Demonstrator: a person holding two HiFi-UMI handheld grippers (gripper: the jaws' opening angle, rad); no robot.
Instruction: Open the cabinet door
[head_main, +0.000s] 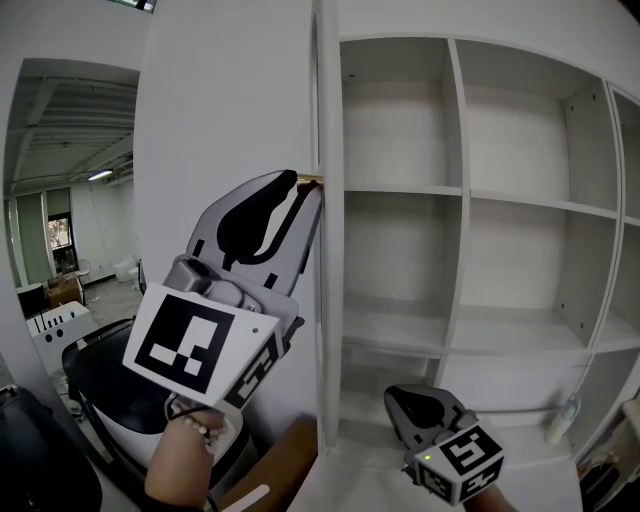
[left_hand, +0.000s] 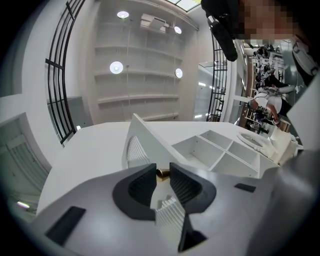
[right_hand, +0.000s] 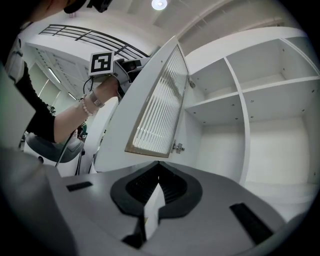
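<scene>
**Clerk:** Entry one, the left gripper (head_main: 310, 186)?

**Me:** My left gripper (left_hand: 162, 173) is clamped on the small round brass knob (left_hand: 163, 173). The dark ribbed pads pinch it from both sides. The knob (head_main: 312, 180) is the only purchase on the panel's free edge, so I take it at the fingertips and tilt upward to reach it.

**Clerk:** Entry two, the task's thing?

**Me:** The white cabinet door with a ribbed pane (right_hand: 156, 102) stands well out from its frame, edge-on to my head (head_main: 328, 350). It hangs on its metal hinge (right_hand: 177, 147) beside the white shelf compartments (head_main: 452, 190). I judge the opening nearly complete.

**Clerk:** Entry three, the right gripper (head_main: 400, 402)?

**Me:** My right gripper (right_hand: 159, 169) has its jaws pressed together with nothing between them. I hold it low before the shelves, apart from the door, because one hand is enough for this pull.
</scene>
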